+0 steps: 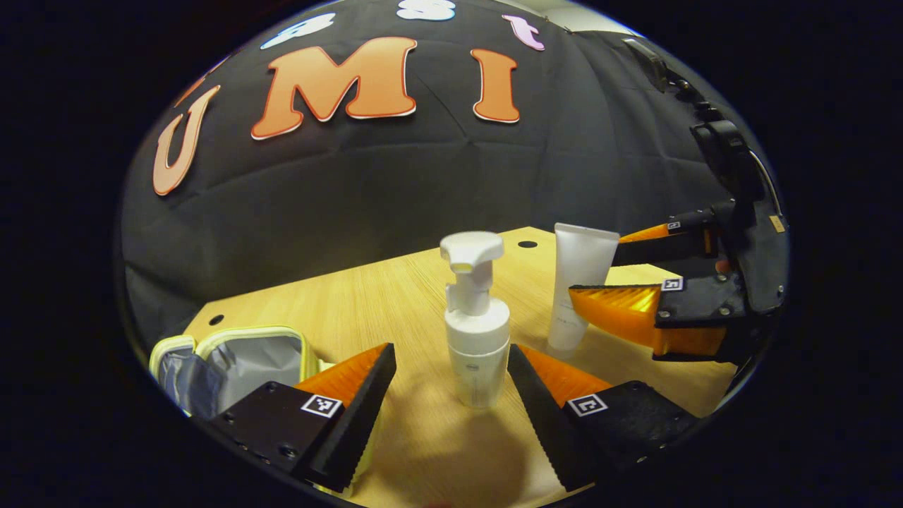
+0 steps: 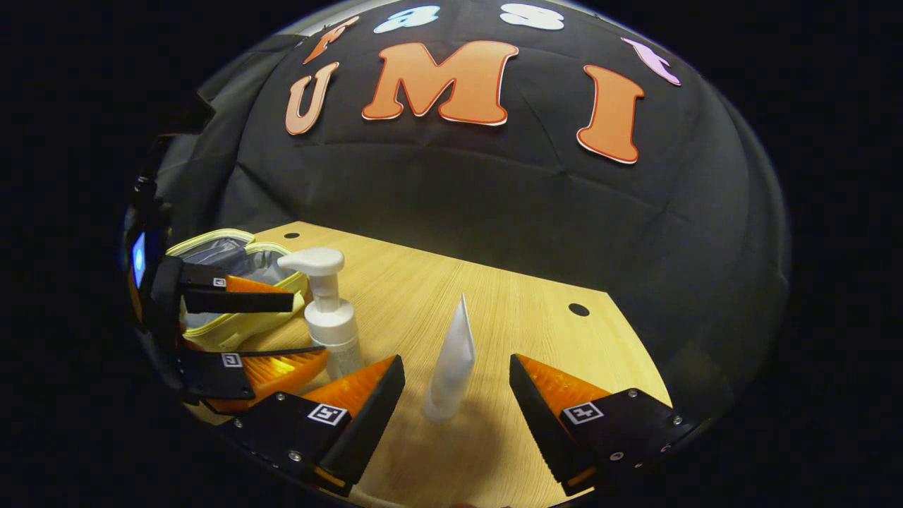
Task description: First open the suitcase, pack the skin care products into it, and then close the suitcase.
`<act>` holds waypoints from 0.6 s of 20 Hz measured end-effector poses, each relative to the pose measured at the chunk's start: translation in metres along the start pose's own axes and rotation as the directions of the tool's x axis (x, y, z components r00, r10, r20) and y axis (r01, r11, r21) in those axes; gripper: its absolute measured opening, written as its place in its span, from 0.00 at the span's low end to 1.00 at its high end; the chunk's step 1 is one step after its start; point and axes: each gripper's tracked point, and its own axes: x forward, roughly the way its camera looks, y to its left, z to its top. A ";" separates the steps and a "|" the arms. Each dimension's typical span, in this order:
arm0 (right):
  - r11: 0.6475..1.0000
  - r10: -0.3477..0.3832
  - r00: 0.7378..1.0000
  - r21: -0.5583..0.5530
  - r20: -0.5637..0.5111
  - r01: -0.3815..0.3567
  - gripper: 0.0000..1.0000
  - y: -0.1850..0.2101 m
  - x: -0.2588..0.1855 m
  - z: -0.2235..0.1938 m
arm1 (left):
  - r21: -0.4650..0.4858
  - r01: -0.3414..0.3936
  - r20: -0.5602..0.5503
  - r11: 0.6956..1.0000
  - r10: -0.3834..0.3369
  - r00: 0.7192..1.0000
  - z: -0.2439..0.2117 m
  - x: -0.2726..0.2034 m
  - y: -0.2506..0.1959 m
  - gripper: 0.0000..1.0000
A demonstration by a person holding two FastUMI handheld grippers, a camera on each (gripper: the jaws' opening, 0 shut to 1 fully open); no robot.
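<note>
Nearest us in the left gripper view, the left gripper [image 1: 451, 395] is standing spread wide, its fingers flanking the white pump bottle [image 1: 476, 324] without touching it. We are seeing the bottle standing upright on the wooden table [image 1: 395, 296]. Nearest in the right gripper view, the right gripper [image 2: 457, 395] is likewise spread around the upright white tube [image 2: 451, 363], clear of it. Farther left, the small suitcase [image 2: 236, 282] is lying unzipped and open; we are seeing only grey lining inside.
</note>
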 end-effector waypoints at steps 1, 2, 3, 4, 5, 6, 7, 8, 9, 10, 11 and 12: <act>1.000 0.003 1.000 0.001 -0.003 -0.003 0.95 -0.002 0.001 -0.002 | -0.011 0.006 -0.011 1.000 -0.006 1.000 -0.004 0.008 -0.002 1.00; 1.000 -0.001 1.000 0.001 -0.007 0.001 0.95 -0.003 0.001 -0.004 | -0.025 0.021 -0.020 0.999 -0.021 1.000 -0.009 0.016 -0.007 1.00; 1.000 0.001 1.000 0.002 -0.007 -0.001 0.95 -0.003 0.002 -0.005 | -0.034 0.030 -0.024 0.999 -0.031 0.999 -0.012 0.022 -0.010 1.00; 1.000 0.000 1.000 0.001 -0.012 0.000 0.95 -0.004 0.004 -0.006 | -0.044 0.044 -0.031 0.998 -0.045 0.998 -0.016 0.028 -0.013 1.00; 1.000 0.003 1.000 0.000 -0.014 -0.003 0.95 -0.005 0.004 -0.008 | -0.051 0.051 -0.036 0.997 -0.053 0.998 -0.017 0.034 -0.016 1.00; 1.000 0.004 1.000 -0.002 -0.016 -0.004 0.95 -0.005 0.005 -0.009 | -0.057 0.057 -0.039 0.997 -0.059 0.998 -0.018 0.038 -0.017 0.96; 1.000 0.007 1.000 -0.005 -0.020 -0.007 0.95 -0.005 0.007 -0.011 | -0.060 0.061 -0.038 0.996 -0.063 0.997 -0.017 0.043 -0.018 0.94; 1.000 0.014 1.000 -0.005 -0.025 -0.014 0.95 -0.003 0.009 -0.012 | -0.069 0.068 -0.041 0.995 -0.071 0.997 -0.019 0.048 -0.020 0.79; 1.000 0.023 0.999 -0.005 -0.035 -0.023 0.95 -0.001 0.012 -0.018 | -0.068 0.066 -0.049 0.996 -0.069 0.996 -0.019 0.051 -0.019 0.64; 0.999 0.032 0.998 -0.005 -0.048 -0.032 0.95 0.002 0.015 -0.022 | -0.072 0.066 -0.063 0.995 -0.071 0.996 -0.017 0.045 -0.018 0.61; 0.999 0.042 0.997 -0.006 -0.059 -0.043 0.95 0.004 0.019 -0.027 | -0.088 0.062 -0.077 0.994 -0.069 0.995 -0.018 0.042 -0.017 0.59; 0.998 0.056 0.996 -0.005 -0.076 -0.057 0.95 0.009 0.023 -0.034 | -0.102 0.056 -0.079 0.993 -0.065 0.995 -0.015 0.038 -0.014 0.59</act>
